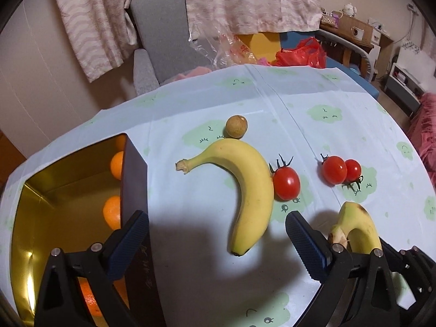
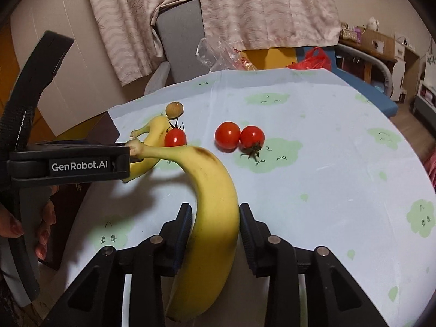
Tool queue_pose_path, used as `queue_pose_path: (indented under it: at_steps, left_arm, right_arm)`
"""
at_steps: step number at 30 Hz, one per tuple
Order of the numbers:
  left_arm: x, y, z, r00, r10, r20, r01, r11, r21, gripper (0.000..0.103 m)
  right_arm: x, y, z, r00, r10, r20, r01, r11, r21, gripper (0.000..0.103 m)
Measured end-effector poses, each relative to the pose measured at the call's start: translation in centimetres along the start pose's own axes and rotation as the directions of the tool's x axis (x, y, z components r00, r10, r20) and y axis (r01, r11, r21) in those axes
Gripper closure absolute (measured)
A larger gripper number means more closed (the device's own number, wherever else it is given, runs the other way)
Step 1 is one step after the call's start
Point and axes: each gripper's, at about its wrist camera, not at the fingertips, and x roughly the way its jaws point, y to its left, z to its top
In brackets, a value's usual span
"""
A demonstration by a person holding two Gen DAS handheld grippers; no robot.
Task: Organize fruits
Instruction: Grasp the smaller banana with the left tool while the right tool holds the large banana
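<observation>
A yellow banana (image 1: 245, 185) lies curved on the pale blue tablecloth (image 1: 313, 125), its lower end just ahead of my left gripper (image 1: 218, 234), which is open and holds nothing. A small brown longan (image 1: 236, 126) sits beyond it. One cherry tomato (image 1: 286, 184) touches the banana, and two more (image 1: 340, 171) sit to the right. A dark box with a gold inside (image 1: 54, 204) at the left holds oranges (image 1: 112, 212). My right gripper (image 2: 215, 218) is shut on a second banana (image 2: 215, 190), whose stem reaches toward the left gripper's side.
A hand (image 2: 43, 223) holds the left gripper at the left edge of the right wrist view. Behind the table stand a grey chair (image 1: 160, 27) under draped pink cloth, a clear plastic bag (image 1: 218, 46) and a red bag (image 1: 302, 51). The table edge curves away at the right.
</observation>
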Motion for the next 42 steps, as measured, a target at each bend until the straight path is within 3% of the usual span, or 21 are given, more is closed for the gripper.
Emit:
queue_pose_path:
  at_steps: [6,10,14,18,25,36,38,40,42]
  left_arm:
    - [0.0,-1.2,0.0,0.999,0.031,0.028,-0.032,0.998,0.051,0.002]
    - [0.4,-2.2,-0.1,0.997,0.059,0.047,-0.063,0.994,0.094,0.002]
    - [0.8,-2.8,-0.1,0.996,0.060,0.071,-0.068,0.991,0.112,0.005]
    - [2.0,-3.2,-0.5,0.999,0.045,0.028,-0.048,0.990,0.135,0.043]
    - [1.2,-3.5,-2.0,0.999,0.028,0.040,-0.034,0.988,0.149,0.073]
    - [-0.8,-2.1,-5.4,0.999,0.002,0.040,-0.005,0.996,0.088,0.076]
    - [-0.9,-1.6,-5.5,0.998,-0.017,0.053,0.014,0.998,0.064,0.065]
    - [-1.1,-1.5,-5.2,0.995,-0.069,0.065,0.067,0.997,0.039,0.043]
    - [-1.4,-1.7,-4.5,0.993,-0.074,0.088,0.072,0.997,0.031,0.031]
  right_arm:
    - [-1.6,-2.2,-0.7,0.996,-0.040,0.081,0.030,0.992,0.120,0.072]
    - [-1.7,-4.2,-1.3,0.996,-0.017,0.091,-0.004,0.975,0.224,0.072]
    - [-1.7,-3.9,-1.3,0.995,-0.028,0.094,0.007,0.976,0.217,0.072]
    - [-1.8,-4.3,-1.6,0.995,-0.015,0.100,-0.008,0.973,0.229,0.071]
    - [-1.8,-4.3,-1.6,0.994,-0.011,0.105,-0.014,0.973,0.232,0.071]
    - [-1.7,-4.3,-1.6,0.994,-0.011,0.106,-0.013,0.973,0.231,0.071]
    - [-1.7,-4.3,-1.7,0.994,-0.012,0.106,-0.013,0.973,0.231,0.071]
    - [-1.7,-4.4,-1.7,0.994,-0.010,0.106,-0.015,0.973,0.232,0.071]
    - [-1.7,-4.3,-1.7,0.994,-0.010,0.107,-0.015,0.973,0.232,0.071]
